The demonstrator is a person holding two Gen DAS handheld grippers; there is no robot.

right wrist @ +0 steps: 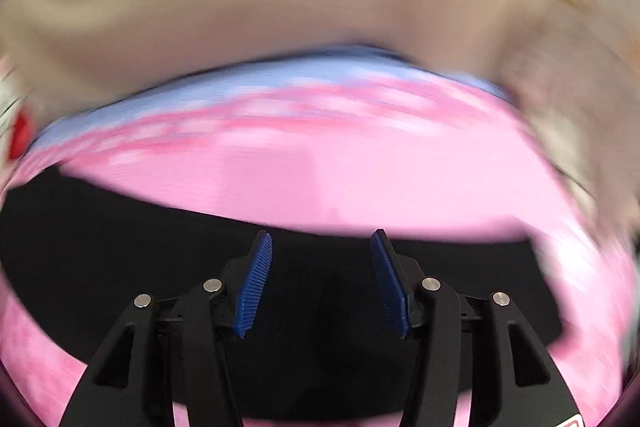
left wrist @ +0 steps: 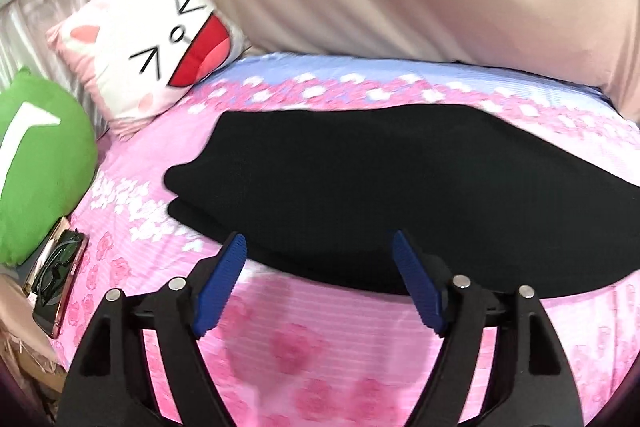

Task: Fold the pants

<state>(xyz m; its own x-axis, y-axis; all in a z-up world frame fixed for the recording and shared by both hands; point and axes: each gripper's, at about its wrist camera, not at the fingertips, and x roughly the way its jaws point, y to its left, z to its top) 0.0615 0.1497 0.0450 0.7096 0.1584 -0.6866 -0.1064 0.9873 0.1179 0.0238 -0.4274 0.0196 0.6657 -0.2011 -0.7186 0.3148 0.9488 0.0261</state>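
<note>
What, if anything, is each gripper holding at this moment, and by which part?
Nothing is held. The left gripper and the right gripper both stand open over the black pants, with no cloth between their fingers.

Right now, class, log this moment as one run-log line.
task: fold pants | pants: lying on bed | left hand-held gripper: open, empty | right hand-held gripper: open, above pants

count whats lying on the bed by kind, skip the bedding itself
black pants: 1, folded over in layers
cushions: 2, a white-and-pink cat-face cushion and a green cushion
phone: 1, pink-edged, at the bed's edge
sunglasses: 1, lying on the phone
total: 5
</note>
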